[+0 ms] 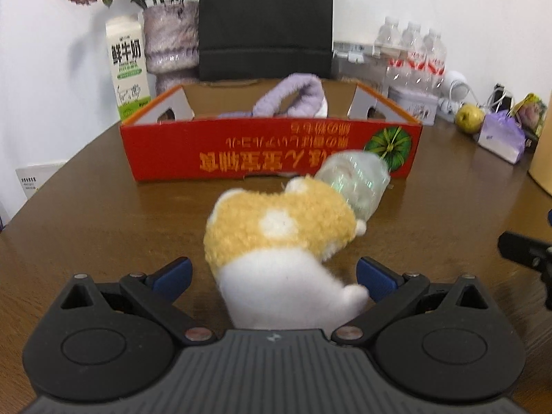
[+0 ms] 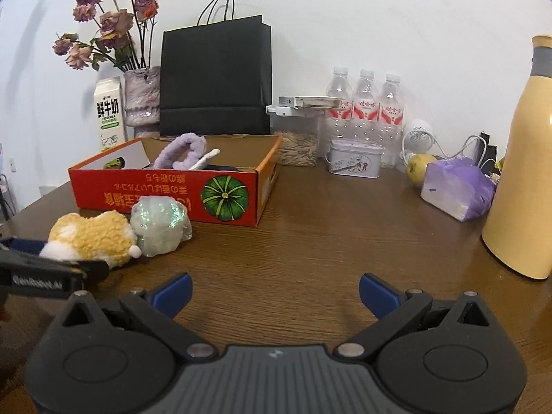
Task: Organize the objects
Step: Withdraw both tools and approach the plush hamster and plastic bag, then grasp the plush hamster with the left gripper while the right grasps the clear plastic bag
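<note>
Plush toy (image 1: pixel 279 238) between wide-spread fingers of left gripper (image 1: pixel 274 277), not clamped, on table (image 1: pixel 103 214) just before red box (image 1: pixel 269 148). Wrapped ball (image 1: pixel 355 179) touches it. Purple headband (image 1: pixel 296 96) already boxed. Right gripper (image 2: pixel 275 291) spread wide, empty. Toy, ball remain.

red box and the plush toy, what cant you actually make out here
- Red box floor: hidden by its front wall in both views; only the purple headband and a white stick poke above it.
- Plush toy: motion-blurred in left wrist view; face unseen.
- Left gripper: fingers open around the toy; contact unclear.
- Shiny wrapped bundle: contents unreadable.
</note>
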Tool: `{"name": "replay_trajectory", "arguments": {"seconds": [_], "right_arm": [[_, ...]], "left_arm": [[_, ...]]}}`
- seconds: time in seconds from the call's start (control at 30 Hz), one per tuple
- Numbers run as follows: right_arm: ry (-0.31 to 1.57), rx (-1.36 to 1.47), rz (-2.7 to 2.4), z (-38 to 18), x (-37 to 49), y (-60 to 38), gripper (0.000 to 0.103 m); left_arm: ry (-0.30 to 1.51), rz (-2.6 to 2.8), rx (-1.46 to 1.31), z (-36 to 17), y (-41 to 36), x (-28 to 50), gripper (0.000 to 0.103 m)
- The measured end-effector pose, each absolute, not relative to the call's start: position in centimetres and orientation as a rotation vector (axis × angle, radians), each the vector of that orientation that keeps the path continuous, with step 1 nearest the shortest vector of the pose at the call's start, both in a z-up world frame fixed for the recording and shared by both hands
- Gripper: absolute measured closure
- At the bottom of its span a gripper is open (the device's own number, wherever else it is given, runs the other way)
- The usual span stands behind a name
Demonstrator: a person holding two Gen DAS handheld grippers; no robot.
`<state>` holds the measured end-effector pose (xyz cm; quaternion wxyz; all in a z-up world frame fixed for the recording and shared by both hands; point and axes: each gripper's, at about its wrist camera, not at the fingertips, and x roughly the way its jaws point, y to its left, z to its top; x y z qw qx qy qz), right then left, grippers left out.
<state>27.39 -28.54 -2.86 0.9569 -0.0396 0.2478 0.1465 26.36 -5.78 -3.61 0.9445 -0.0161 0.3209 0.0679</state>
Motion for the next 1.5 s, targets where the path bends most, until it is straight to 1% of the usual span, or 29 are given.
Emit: {"name": "replay_trajectory", "arguments": {"seconds": [0.1, 0.4, 0.47, 0.5, 0.53, 0.6, 0.63, 0.73, 0.93, 1.5], "right_arm": [[0.506, -0.089, 0.303, -3.1, 27.3, -28.2, 0.0], [0.524, -0.109, 0.307, -3.6, 27.5, -27.6, 0.0], [0.526, -0.106, 0.313, -3.7, 27.6, -27.5, 0.0], [0.524, -0.1, 0.323, -3.8, 27.5, -27.6, 0.0], [0.521, -0.095, 0.334, -3.8, 27.5, -27.5, 0.0], [0.514, -0.101, 0.336, -3.9, 27.4, -27.4, 0.0], [0.514, -0.107, 0.335, -4.0, 27.4, -27.2, 0.0], [0.512, -0.105, 0.332, -3.9, 27.4, -27.2, 0.0], [0.505, -0.087, 0.309, -3.9, 27.3, -27.4, 0.0], [0.528, -0.116, 0.324, -4.0, 27.4, -22.9, 0.0]], "left_arm": [[0.697, 0.149, -0.052, -4.3, -5.4, 26.7, 0.0], [0.693, 0.164, -0.066, -4.3, -5.0, 26.7, 0.0], [0.673, 0.16, -0.089, -4.2, -4.7, 26.4, 0.002], [0.665, 0.157, -0.091, -4.1, -4.6, 26.3, 0.011], [0.658, 0.159, -0.08, -4.0, -4.7, 26.2, 0.024], [0.642, 0.158, -0.073, -3.8, -4.7, 26.1, 0.041], [0.637, 0.153, -0.079, -3.7, -4.5, 26.1, 0.045], [0.62, 0.121, -0.1, -3.4, -4.0, 25.9, 0.047], [0.551, 0.119, -0.071, -2.6, -2.4, 24.7, 0.047], [0.475, 0.187, -0.093, -1.5, 6.2, 23.6, 0.047]]}}
